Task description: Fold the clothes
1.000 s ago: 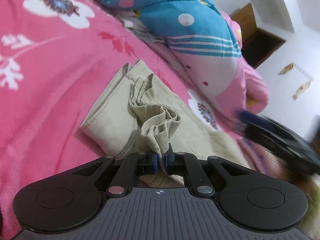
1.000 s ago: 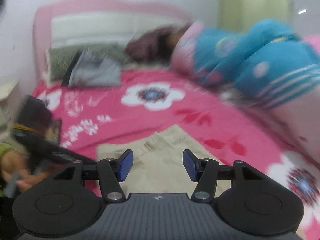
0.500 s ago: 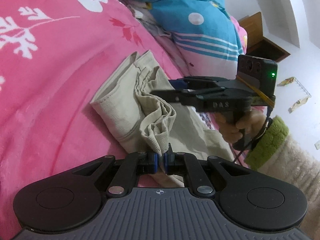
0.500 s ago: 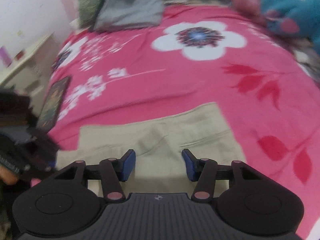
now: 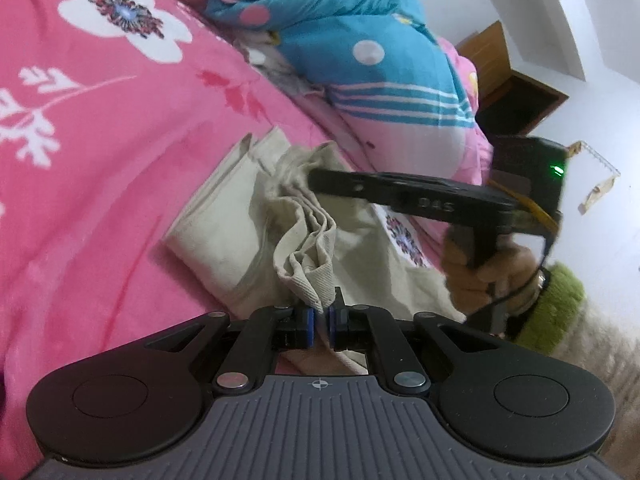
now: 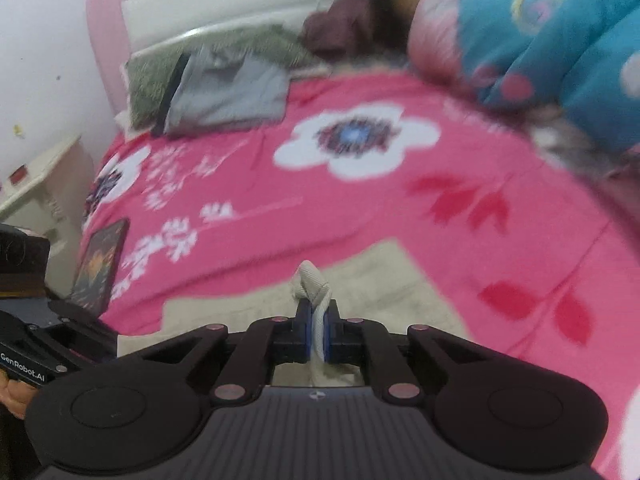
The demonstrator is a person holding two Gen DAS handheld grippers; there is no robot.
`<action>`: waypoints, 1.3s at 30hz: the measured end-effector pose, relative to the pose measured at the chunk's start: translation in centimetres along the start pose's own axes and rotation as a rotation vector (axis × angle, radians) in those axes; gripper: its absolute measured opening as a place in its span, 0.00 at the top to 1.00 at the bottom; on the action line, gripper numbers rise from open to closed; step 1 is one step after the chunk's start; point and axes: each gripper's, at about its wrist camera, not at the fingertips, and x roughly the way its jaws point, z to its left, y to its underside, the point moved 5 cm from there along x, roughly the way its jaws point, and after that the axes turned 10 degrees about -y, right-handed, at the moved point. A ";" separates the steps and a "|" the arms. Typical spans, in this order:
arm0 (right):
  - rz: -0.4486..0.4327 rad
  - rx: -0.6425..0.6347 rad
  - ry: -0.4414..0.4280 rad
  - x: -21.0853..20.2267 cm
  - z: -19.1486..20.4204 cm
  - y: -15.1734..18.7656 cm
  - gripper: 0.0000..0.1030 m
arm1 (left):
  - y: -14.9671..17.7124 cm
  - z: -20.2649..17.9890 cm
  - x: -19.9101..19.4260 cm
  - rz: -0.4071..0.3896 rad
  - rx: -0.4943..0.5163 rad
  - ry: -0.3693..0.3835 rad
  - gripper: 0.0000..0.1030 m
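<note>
Beige trousers [image 5: 224, 236] lie partly folded on a pink flowered bedspread [image 5: 80, 128]. My left gripper [image 5: 320, 326] is shut on a bunched fold of the beige cloth, which rises in creases just ahead of the fingers. In the left wrist view the right gripper [image 5: 320, 178] reaches in from the right, held by a hand, its tip at the cloth's raised far part. In the right wrist view my right gripper [image 6: 318, 338] is shut on a rolled edge of the beige trousers [image 6: 380, 280], which sticks up between the blue pads.
A blue, pink and white quilt [image 5: 360, 52] is heaped along the bed's right side. Folded grey clothes [image 6: 228, 96] and a green cushion [image 6: 148, 84] lie near the headboard. A phone [image 6: 98, 268] rests on the bed's left edge, beside a white bedside table [image 6: 36, 184].
The right gripper was open above the flat trousers; now it has shut on a fold of them and lifted it. The left gripper has stayed shut on its fold.
</note>
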 end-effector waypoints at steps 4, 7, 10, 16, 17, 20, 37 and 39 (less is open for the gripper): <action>-0.055 0.001 0.064 -0.6 -0.8 -0.7 0.95 | -1.5 0.6 0.8 -0.016 -0.036 -0.007 0.95; -0.058 0.017 0.077 0.1 -1.4 -0.8 0.95 | -2.2 1.1 1.5 -0.017 -0.061 -0.021 0.95; -0.061 0.033 0.091 0.7 -2.1 -0.8 0.95 | -2.6 1.5 2.0 -0.009 -0.080 -0.020 0.95; -0.072 0.051 0.098 1.6 -2.7 -0.9 0.95 | -2.9 1.8 1.7 -0.007 -0.098 -0.017 0.95; -0.075 0.051 0.093 1.6 -2.6 -0.9 0.95 | -2.8 1.9 1.6 -0.009 -0.095 -0.020 0.95; -0.066 0.055 0.088 2.1 -2.6 -0.7 0.94 | -2.7 2.2 1.8 0.001 -0.099 -0.030 0.95; -0.230 0.195 0.248 -3.9 -1.9 -0.1 0.64 | -2.1 2.7 1.8 -0.002 -0.111 -0.053 0.93; -0.189 0.167 0.226 -3.0 -0.8 0.3 0.69 | -2.0 2.7 1.8 -0.005 -0.109 -0.057 0.93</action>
